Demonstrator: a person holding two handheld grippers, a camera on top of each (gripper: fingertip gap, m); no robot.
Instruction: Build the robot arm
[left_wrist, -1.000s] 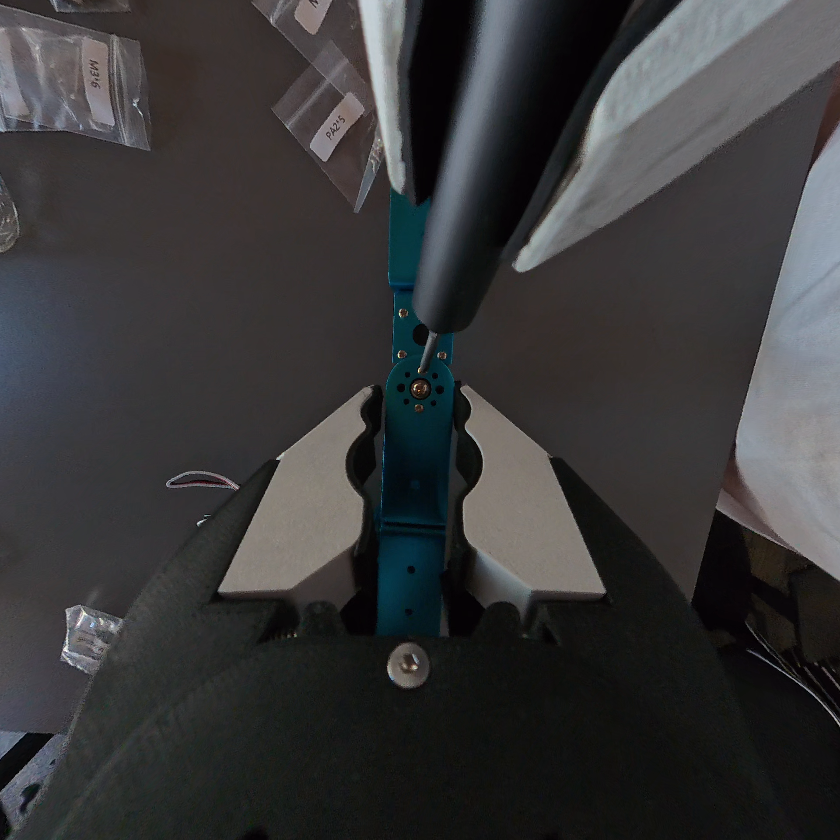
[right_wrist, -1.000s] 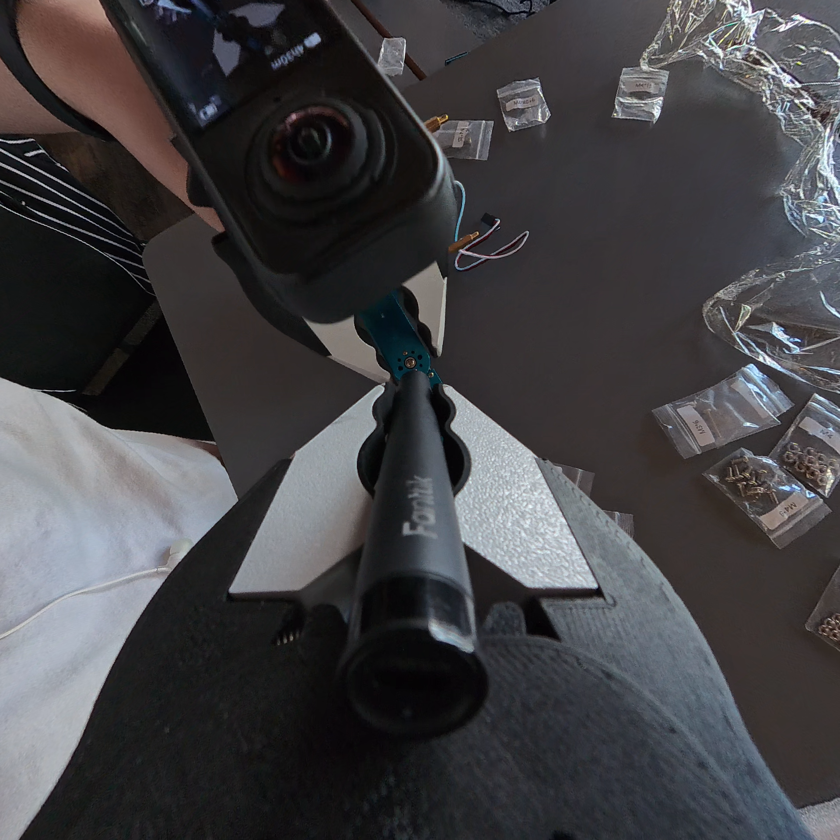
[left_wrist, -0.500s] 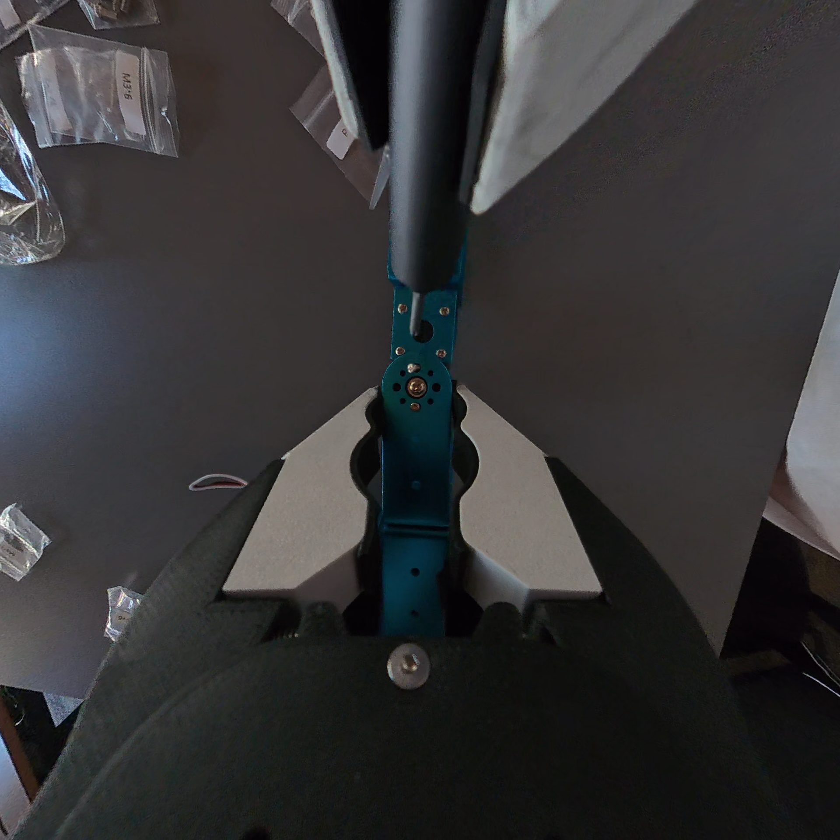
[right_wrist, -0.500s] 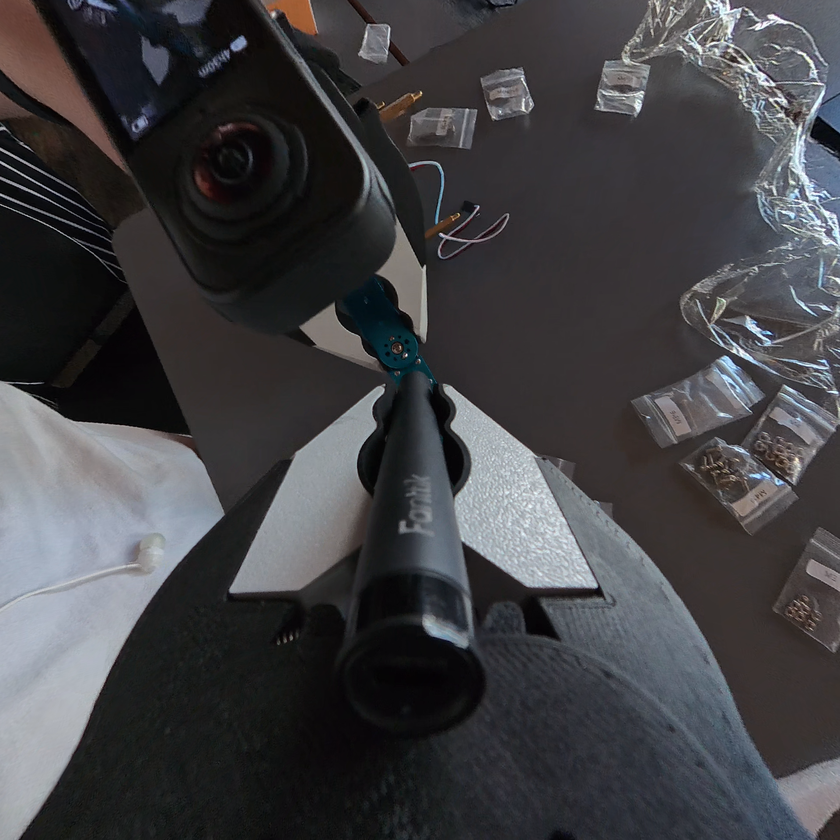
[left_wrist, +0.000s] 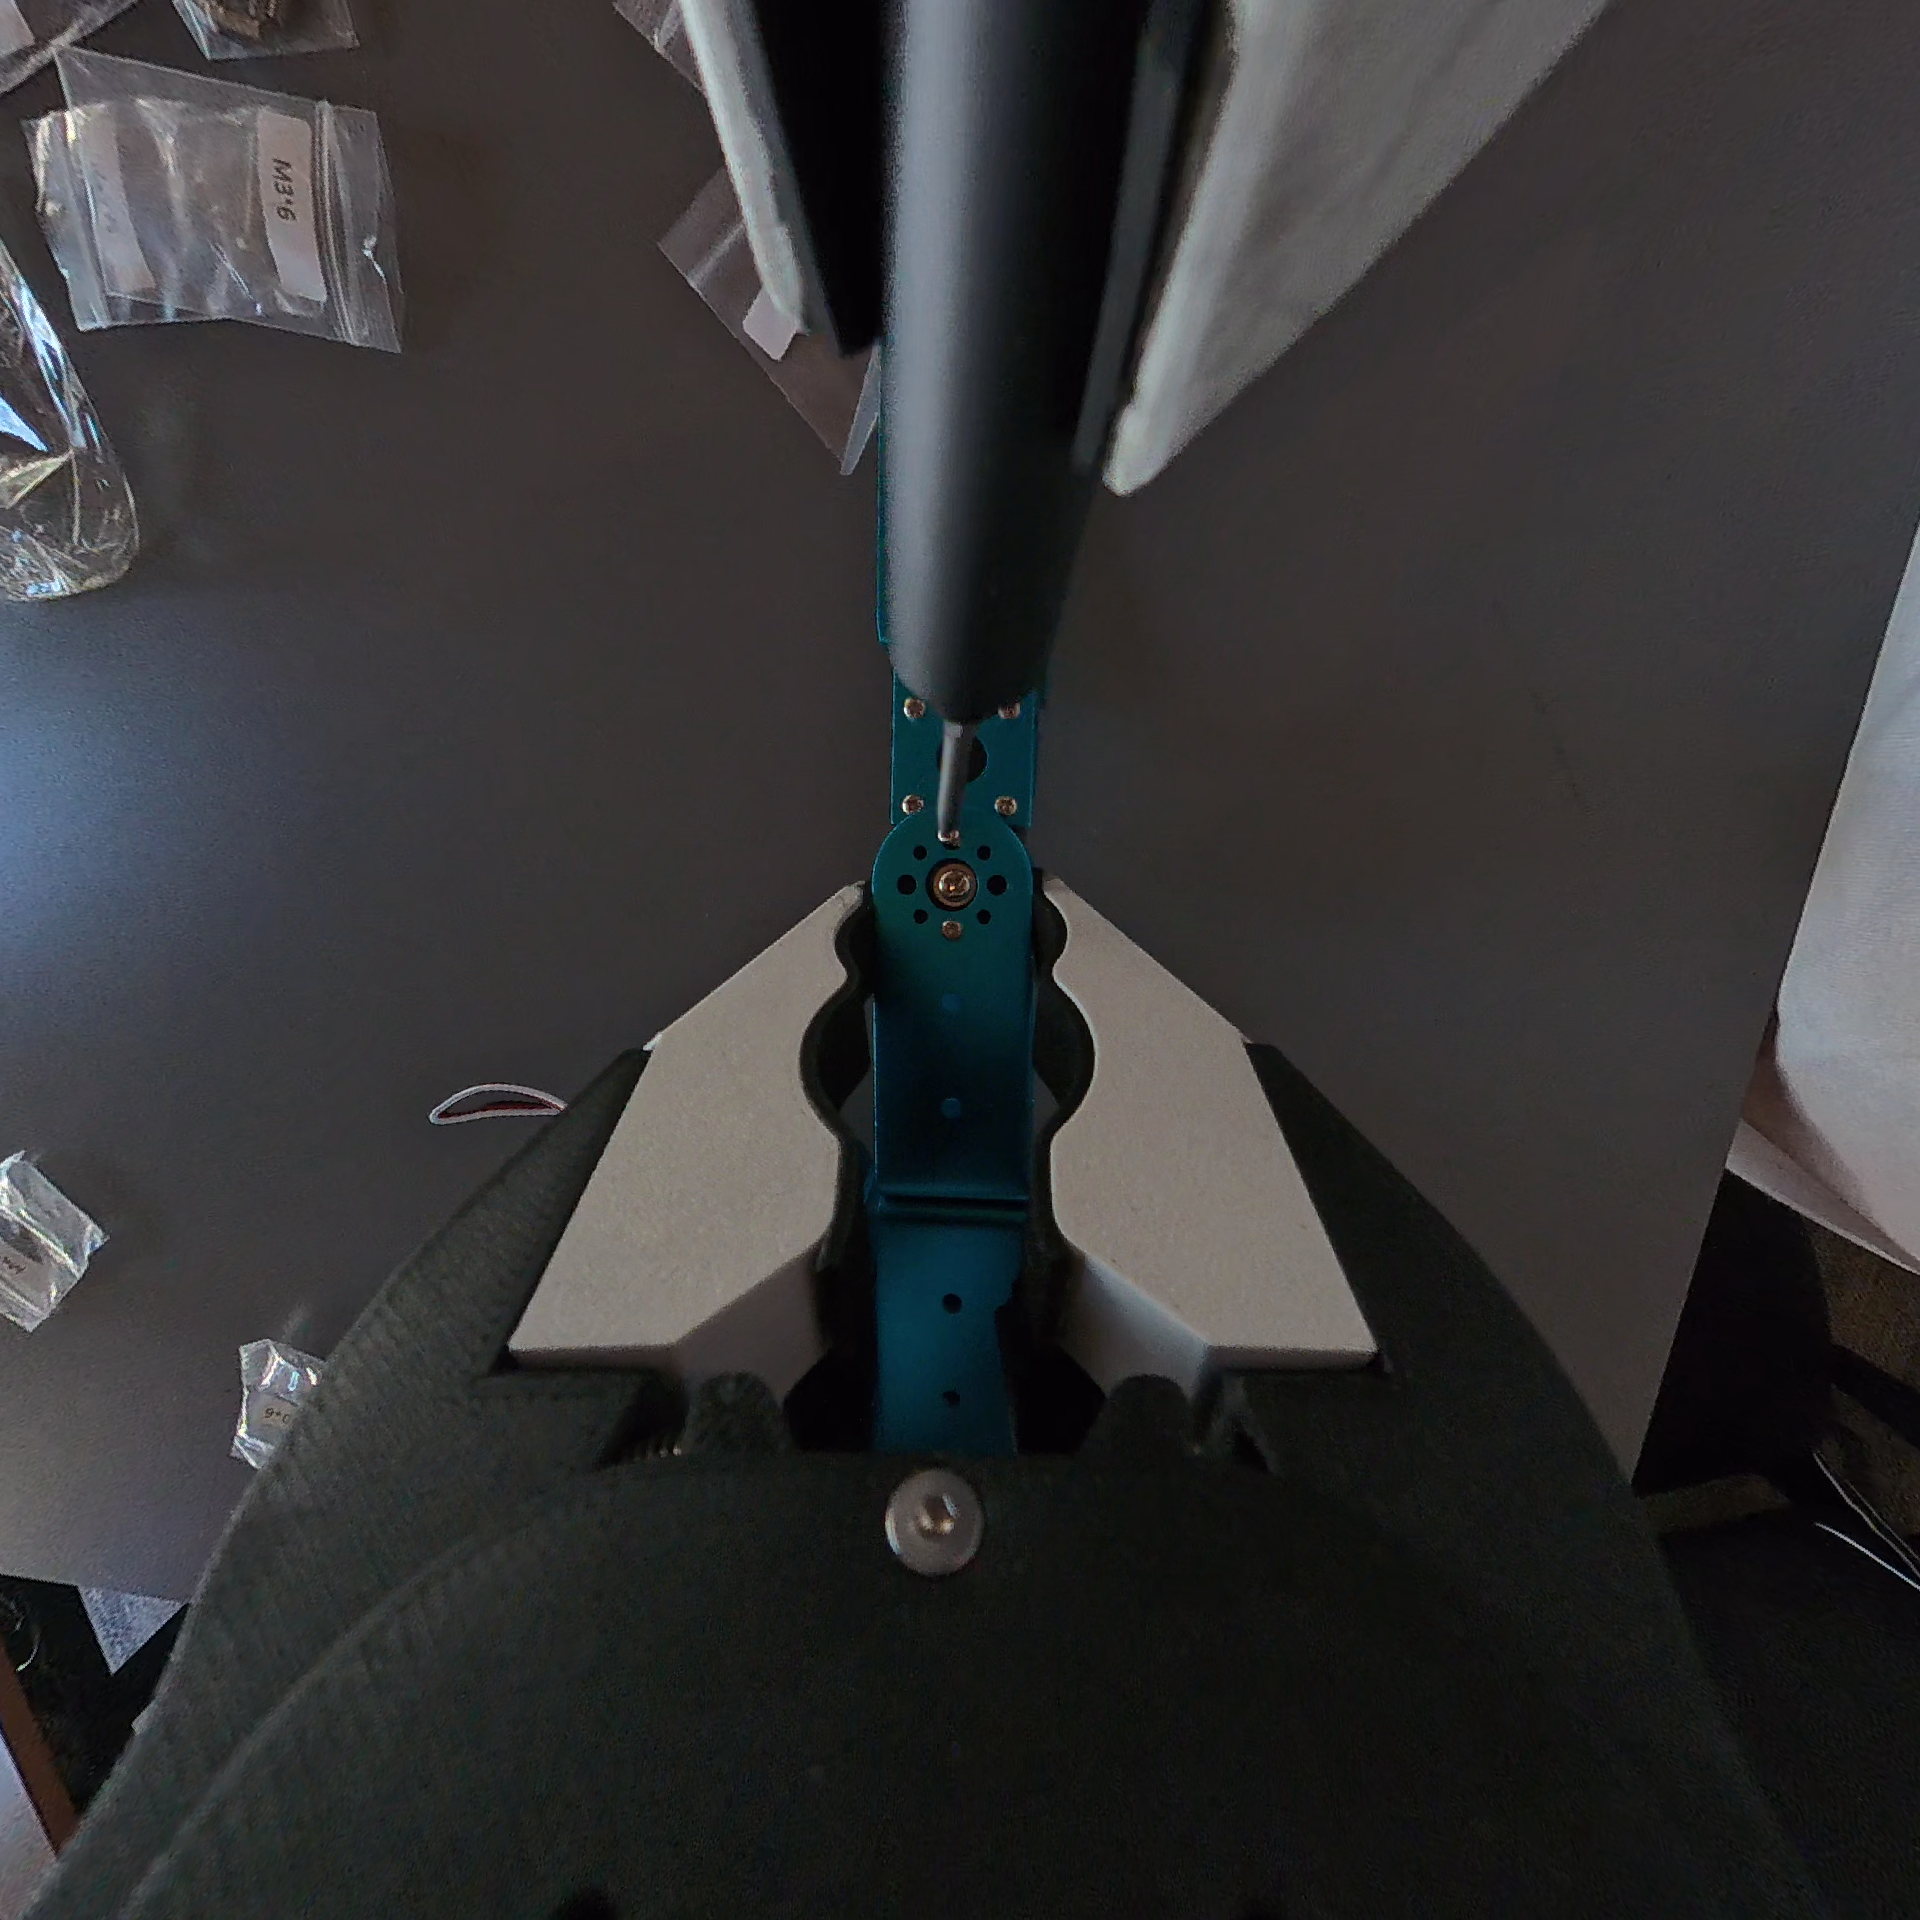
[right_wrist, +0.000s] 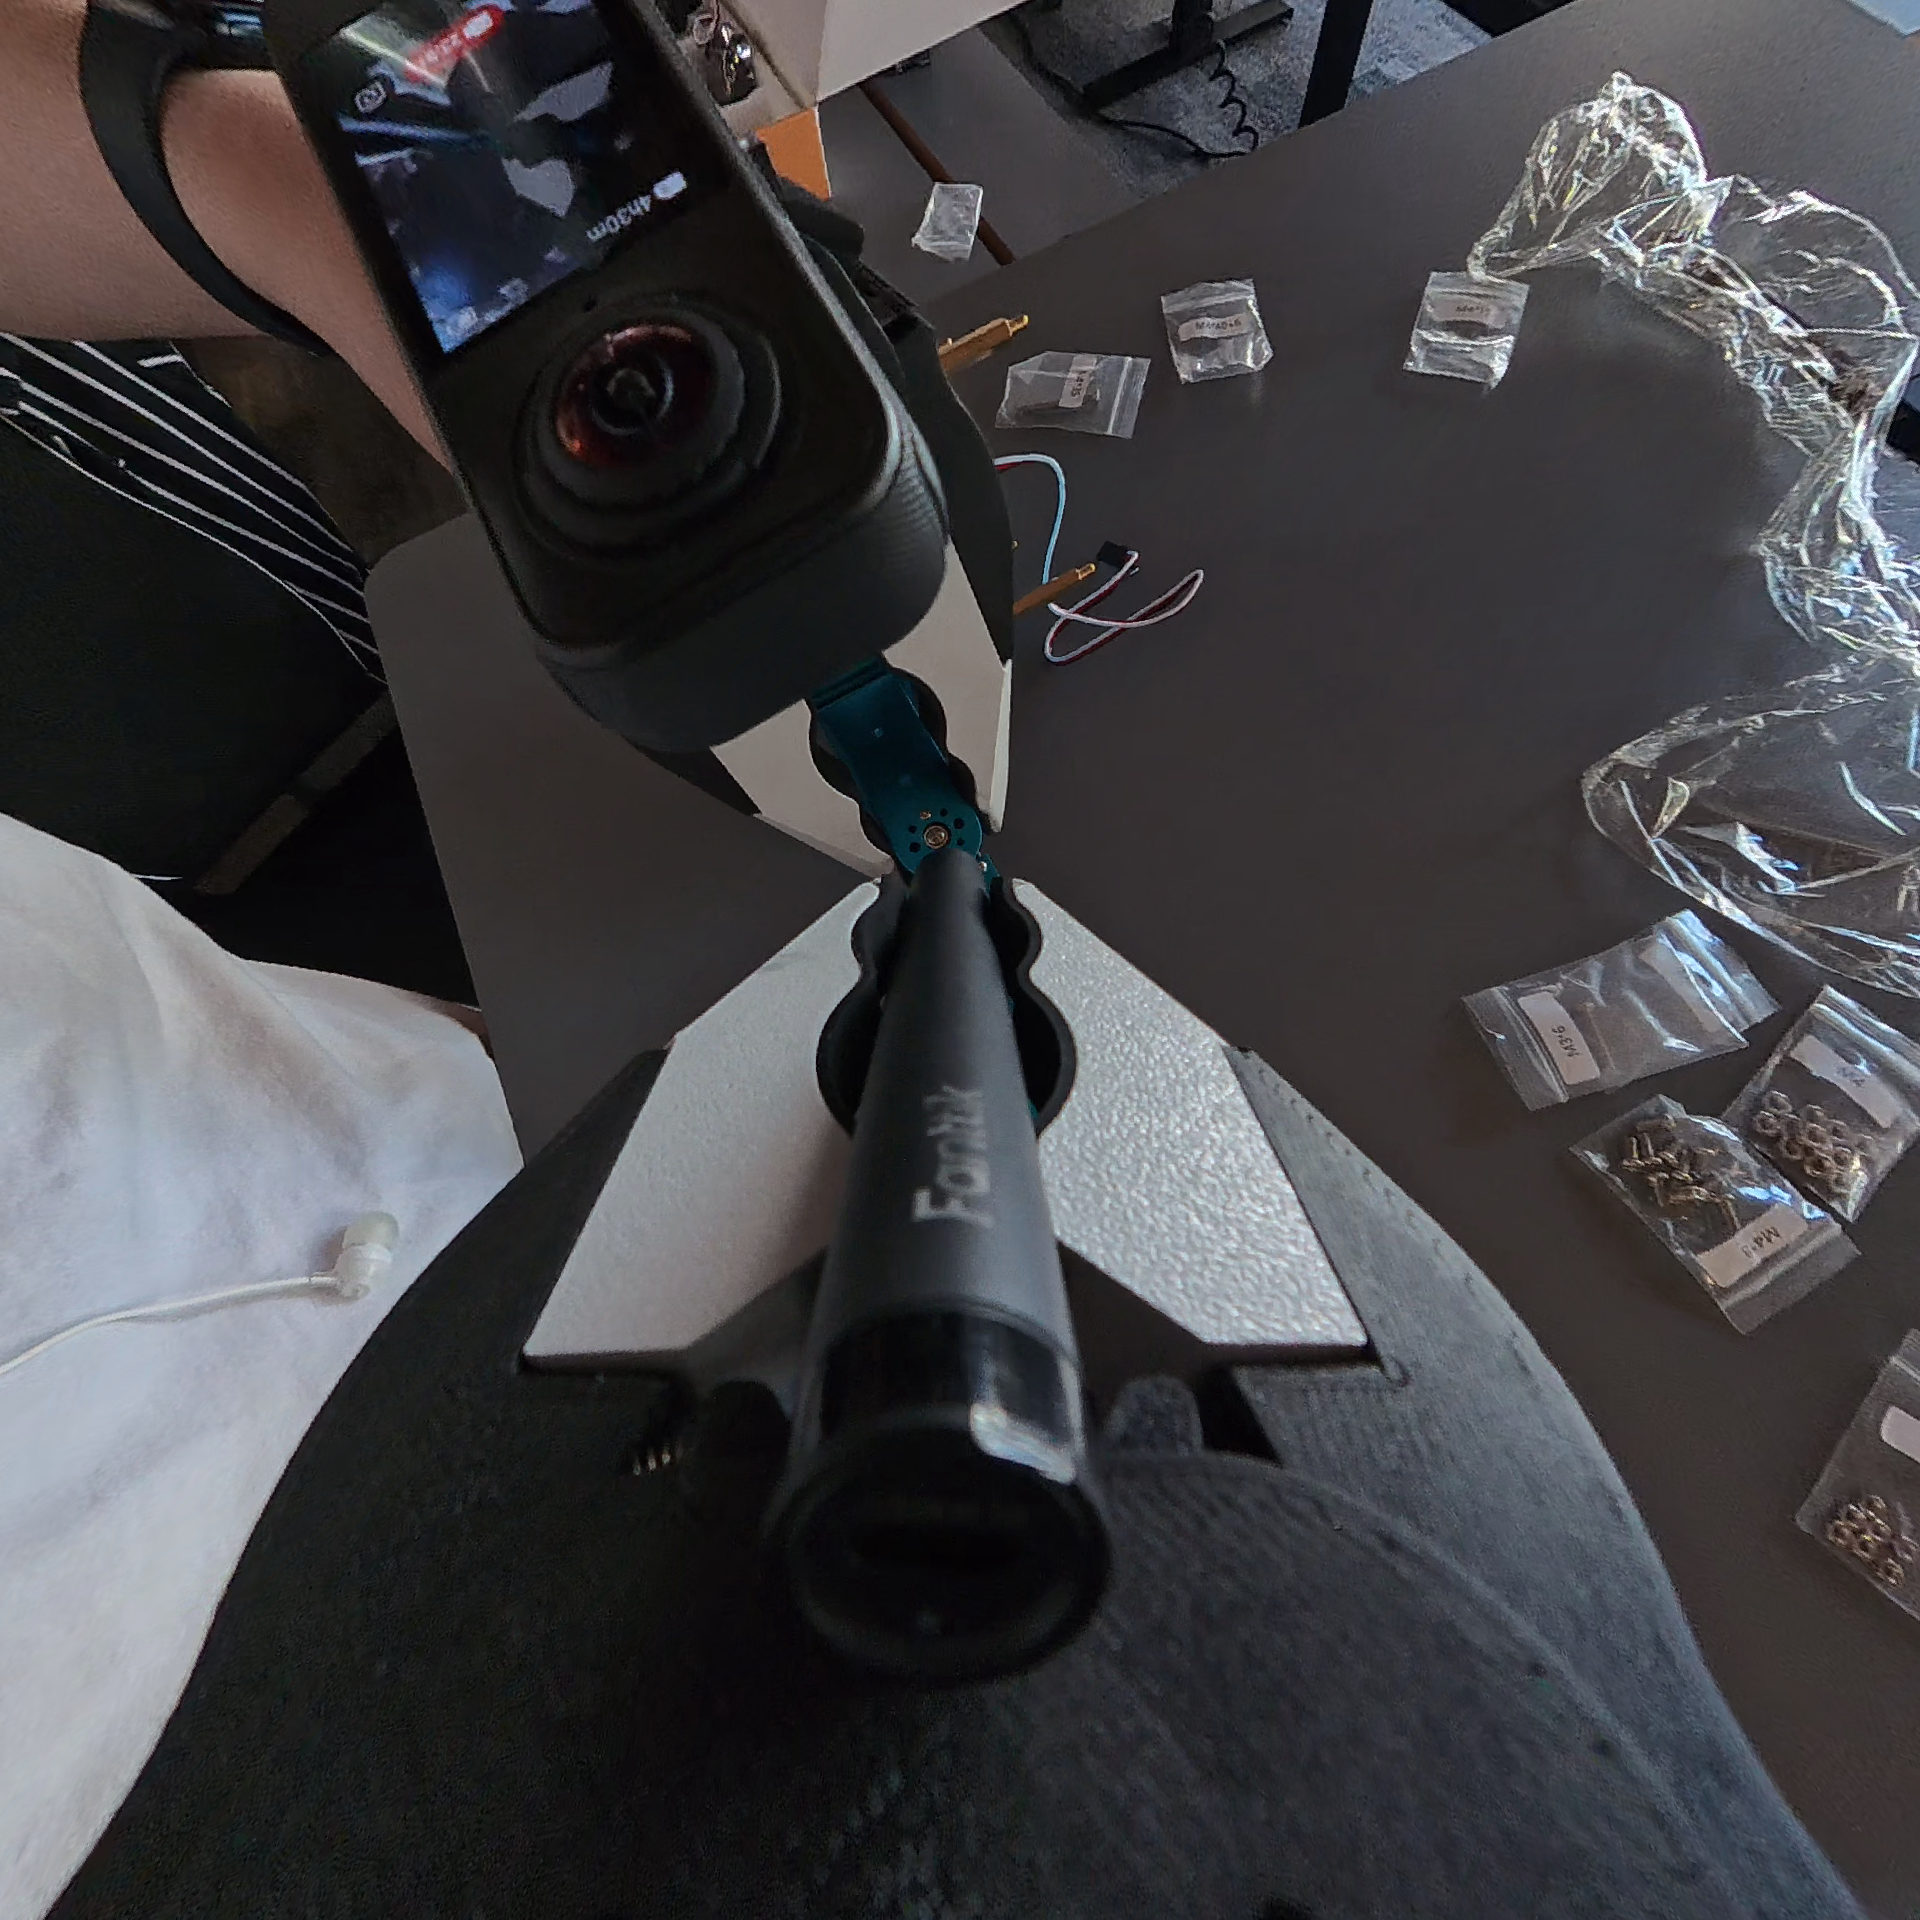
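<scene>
Bracket, the teal one, sits clamped in the left claw; screwdriver tip touches its top disc screw. Right view: right claw grips that screwdriver over the desk. One lower disc screw's in, other holes empty.

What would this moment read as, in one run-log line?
left claw: shut on blue bracket | right claw: shut on black screwdriver | bit tip: at bracket's round end | dark table: small parts bags
</scene>
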